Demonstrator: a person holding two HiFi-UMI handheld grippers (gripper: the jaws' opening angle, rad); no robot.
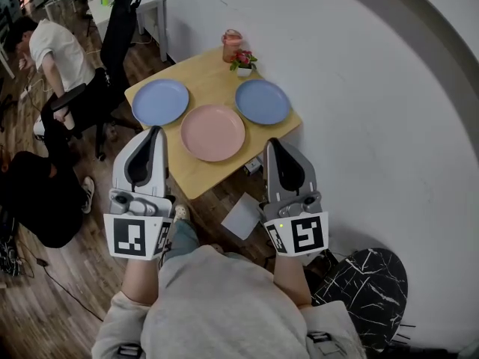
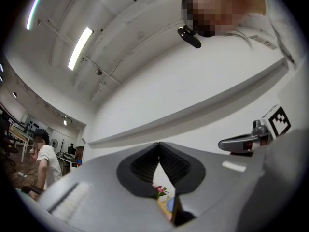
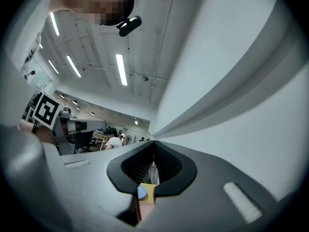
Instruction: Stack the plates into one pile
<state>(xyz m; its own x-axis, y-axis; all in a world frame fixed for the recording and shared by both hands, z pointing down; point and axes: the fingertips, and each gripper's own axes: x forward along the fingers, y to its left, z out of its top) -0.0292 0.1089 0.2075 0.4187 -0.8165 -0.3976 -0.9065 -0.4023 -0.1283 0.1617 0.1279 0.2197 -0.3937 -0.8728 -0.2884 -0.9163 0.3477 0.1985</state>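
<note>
Grey sweatshirt (image 1: 224,305) fills the bottom of the head view, and out of it come two forearms, each carrying a gripper raised in front of the chest. Left gripper (image 1: 155,131) sits left of centre, right gripper (image 1: 273,142) right of centre, both with their marker cubes facing the camera and both hanging in the air short of the near edge of the table (image 1: 206,81).

Look at those tongs: in the left gripper view the ribbed black pads meet at their tips, closed with nothing between them. Same story in the right gripper view, tips pressed together and empty. Through the small gap below each pair of tips only a sliver of wood and a bit of blue plate shows.

Now the plates, up in the centre of the frame. Left blue plate (image 1: 160,102) lies flat on the left part of the tabletop, right blue plate (image 1: 263,101) on the right part, and the pink plate (image 1: 212,132) sits between them, lower in the frame, just beside both. Three plates, each on its own patch of wood, none on another.

At the table's upper edge stand a pink jar (image 1: 232,45) and a small flower pot (image 1: 243,62). Upper left, a person (image 1: 52,51) sits beside a black office chair (image 1: 120,28). A white sheet (image 1: 243,215) lies on the floor below the table.
</note>
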